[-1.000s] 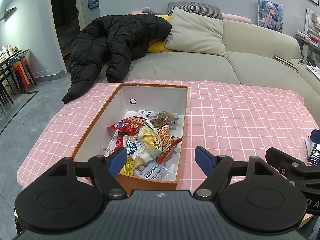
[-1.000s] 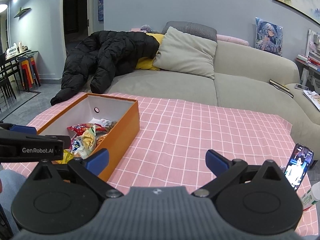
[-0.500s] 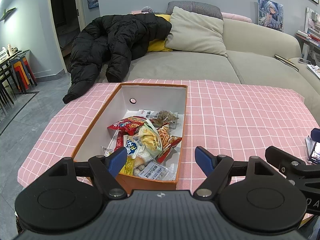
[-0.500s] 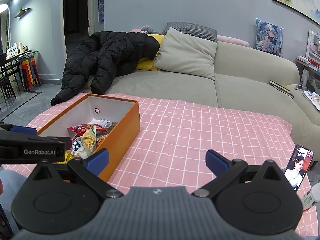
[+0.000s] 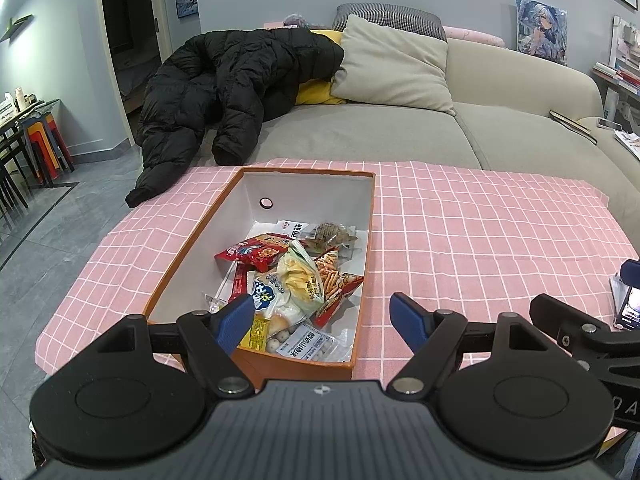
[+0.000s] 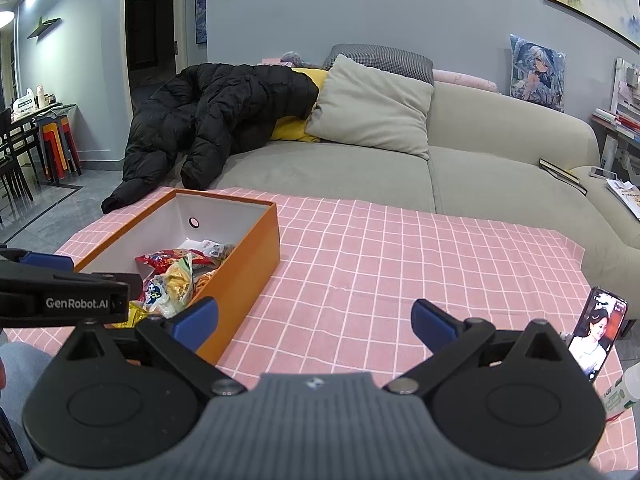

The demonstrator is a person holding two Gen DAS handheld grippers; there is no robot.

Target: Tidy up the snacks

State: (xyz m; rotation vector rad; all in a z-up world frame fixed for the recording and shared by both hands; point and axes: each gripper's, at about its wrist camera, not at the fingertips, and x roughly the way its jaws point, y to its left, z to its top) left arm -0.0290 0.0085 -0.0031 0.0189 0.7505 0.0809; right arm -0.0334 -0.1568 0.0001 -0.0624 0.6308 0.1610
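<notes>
The snacks (image 5: pixel 294 280) lie heaped in the orange box (image 5: pixel 256 366) on the pink-checked bench (image 5: pixel 480 232). The left gripper (image 5: pixel 322 318) and right gripper (image 6: pixel 314 322) hover nearby, jaws wide, apparently empty.

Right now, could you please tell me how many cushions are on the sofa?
3: a beige cushion in front, a checked cushion behind it, a yellow cushion partly under the black jacket. More may be hidden.
</notes>
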